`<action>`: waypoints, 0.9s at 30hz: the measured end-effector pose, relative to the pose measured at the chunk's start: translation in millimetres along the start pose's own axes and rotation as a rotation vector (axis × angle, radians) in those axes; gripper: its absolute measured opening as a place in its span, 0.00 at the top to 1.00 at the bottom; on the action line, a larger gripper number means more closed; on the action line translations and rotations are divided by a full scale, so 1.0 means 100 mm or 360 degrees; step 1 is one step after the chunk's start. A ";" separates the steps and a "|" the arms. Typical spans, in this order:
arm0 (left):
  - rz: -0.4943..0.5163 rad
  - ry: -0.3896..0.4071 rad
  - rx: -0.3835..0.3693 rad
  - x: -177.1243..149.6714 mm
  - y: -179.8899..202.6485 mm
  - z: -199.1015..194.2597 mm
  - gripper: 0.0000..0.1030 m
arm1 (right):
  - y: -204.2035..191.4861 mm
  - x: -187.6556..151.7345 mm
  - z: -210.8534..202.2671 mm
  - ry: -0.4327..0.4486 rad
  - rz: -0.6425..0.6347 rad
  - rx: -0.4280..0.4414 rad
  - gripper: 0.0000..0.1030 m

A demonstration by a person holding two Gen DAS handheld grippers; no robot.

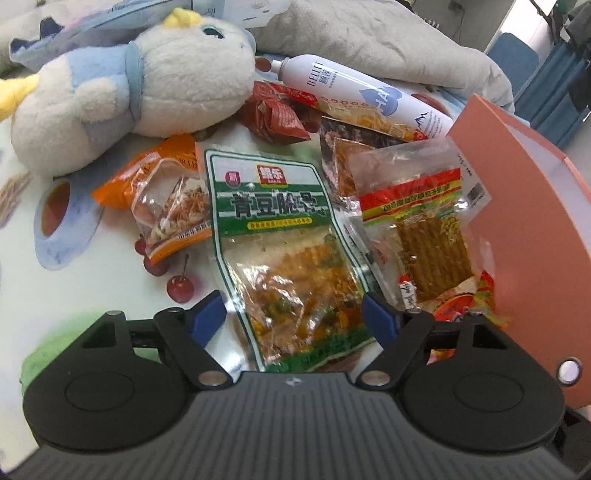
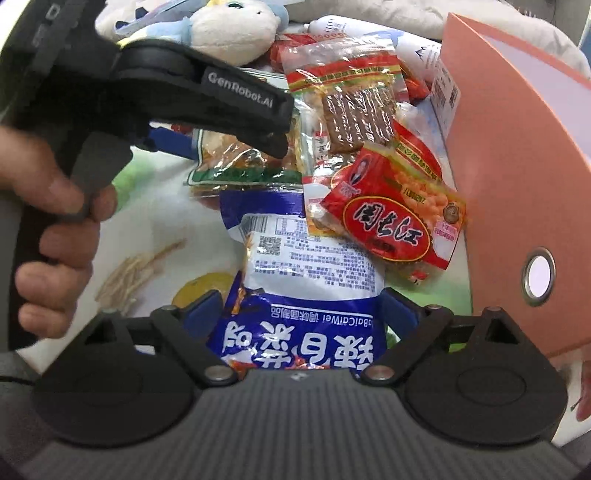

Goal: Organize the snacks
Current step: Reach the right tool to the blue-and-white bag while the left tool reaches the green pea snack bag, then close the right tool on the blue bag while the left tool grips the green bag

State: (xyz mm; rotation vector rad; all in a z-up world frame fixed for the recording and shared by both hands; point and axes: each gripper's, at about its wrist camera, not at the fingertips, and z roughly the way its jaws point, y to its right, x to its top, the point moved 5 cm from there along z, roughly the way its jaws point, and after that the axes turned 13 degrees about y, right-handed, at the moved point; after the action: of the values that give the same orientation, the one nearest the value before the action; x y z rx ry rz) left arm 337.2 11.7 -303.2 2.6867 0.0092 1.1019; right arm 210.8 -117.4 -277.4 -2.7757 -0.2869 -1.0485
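A green snack packet lies flat on the printed tablecloth. My left gripper straddles its lower end, with the blue pads beside its edges and the jaws open. In the right wrist view a blue and white packet lies between the pads of my right gripper, which is also open. That view shows the left gripper from the side, held by a hand over the green packet. A red peanut packet and a clear packet of brown strips lie to the right.
A salmon-coloured box stands at the right edge of the pile. Behind lie an orange packet, red packets, a white spray can, a plush toy, a tape roll and grey cloth.
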 end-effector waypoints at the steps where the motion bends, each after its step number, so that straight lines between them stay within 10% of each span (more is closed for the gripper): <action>1: 0.0003 0.0002 0.0011 0.01 0.01 0.01 0.19 | 0.00 0.00 0.00 0.0005 -0.0004 0.0001 0.12; 13: 0.0066 -0.0028 0.0039 -0.03 0.10 -0.10 0.48 | -0.01 0.04 -0.15 0.0040 -0.0011 0.0033 0.43; 27: -0.0098 -0.0008 0.0128 -0.35 0.01 -0.73 0.51 | 0.00 -0.10 -0.51 0.0019 0.0042 0.0194 0.49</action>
State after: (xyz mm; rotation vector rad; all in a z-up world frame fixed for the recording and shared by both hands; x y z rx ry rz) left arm 261.3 23.1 -276.9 2.7401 0.1371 1.0987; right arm 171.1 -129.5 -246.3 -2.6569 -0.3014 -1.0058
